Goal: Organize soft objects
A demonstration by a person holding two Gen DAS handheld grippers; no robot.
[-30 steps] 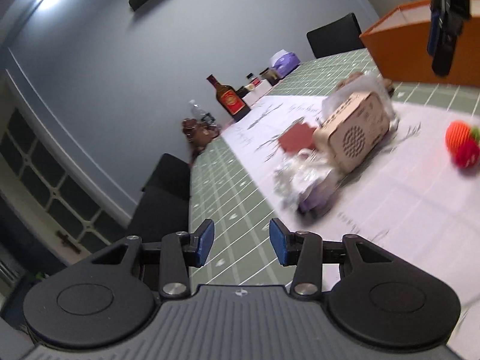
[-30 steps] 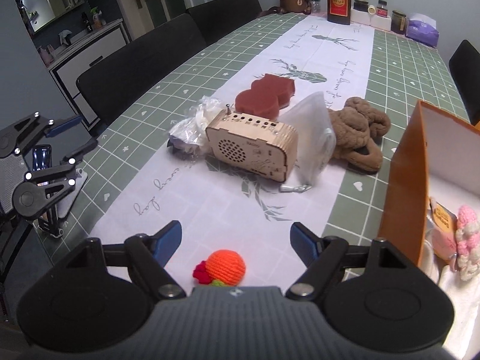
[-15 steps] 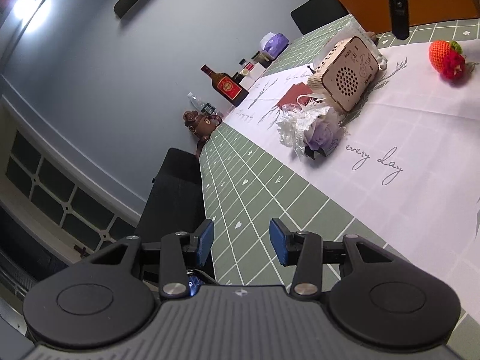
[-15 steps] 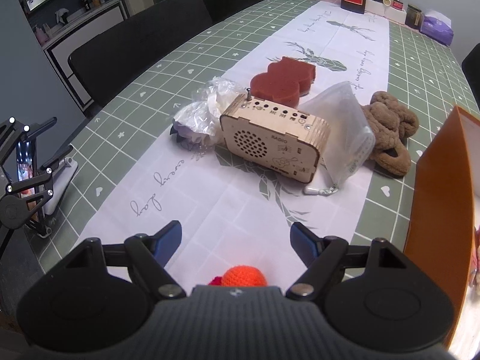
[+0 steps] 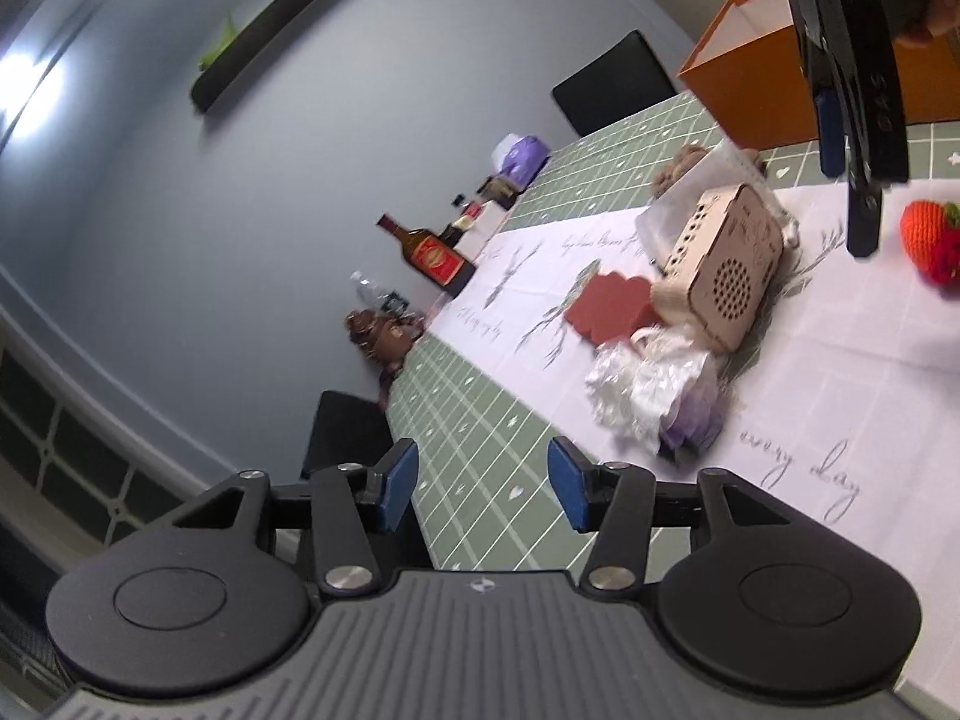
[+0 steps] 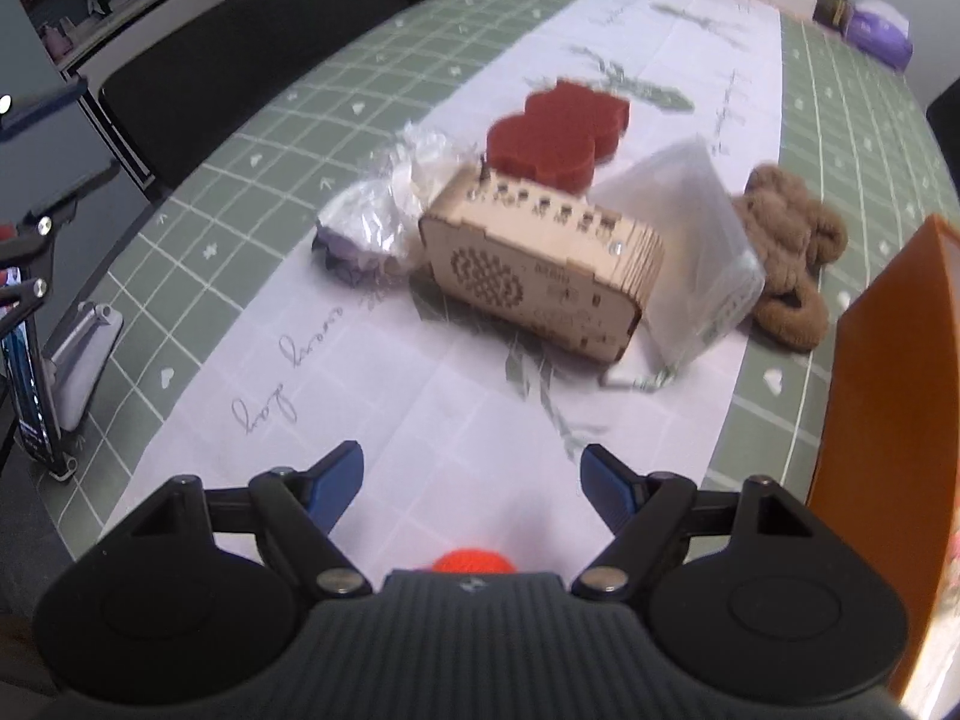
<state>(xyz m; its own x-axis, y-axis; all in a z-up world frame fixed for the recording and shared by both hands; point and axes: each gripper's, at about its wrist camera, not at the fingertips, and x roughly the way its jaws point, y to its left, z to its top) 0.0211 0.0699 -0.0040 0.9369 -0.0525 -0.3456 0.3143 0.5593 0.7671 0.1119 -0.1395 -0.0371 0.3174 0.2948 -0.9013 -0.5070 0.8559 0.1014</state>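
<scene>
An orange knitted strawberry (image 5: 930, 237) lies on the white runner; in the right wrist view only its top (image 6: 474, 561) shows just under my right gripper (image 6: 471, 477), which is open and empty above it. A brown plush (image 6: 792, 258), a red sponge (image 6: 558, 132) and a plastic-wrapped purple flower (image 6: 372, 228) lie around a wooden radio box (image 6: 540, 264). The orange box (image 6: 888, 420) stands at the right. My left gripper (image 5: 480, 486) is open and empty, off the table's left edge, tilted.
A clear plastic bag (image 6: 690, 252) leans on the radio. Bottles (image 5: 432, 252), jars and a purple tissue pack (image 5: 519, 153) stand at the table's far end. Black chairs (image 6: 240, 78) line the left side. A phone stand (image 6: 36, 360) is off the near left corner.
My right gripper has moved forward and lower over the strawberry, which is now mostly hidden beneath it. My left gripper has swung and tilted near the table's left edge, still open.
</scene>
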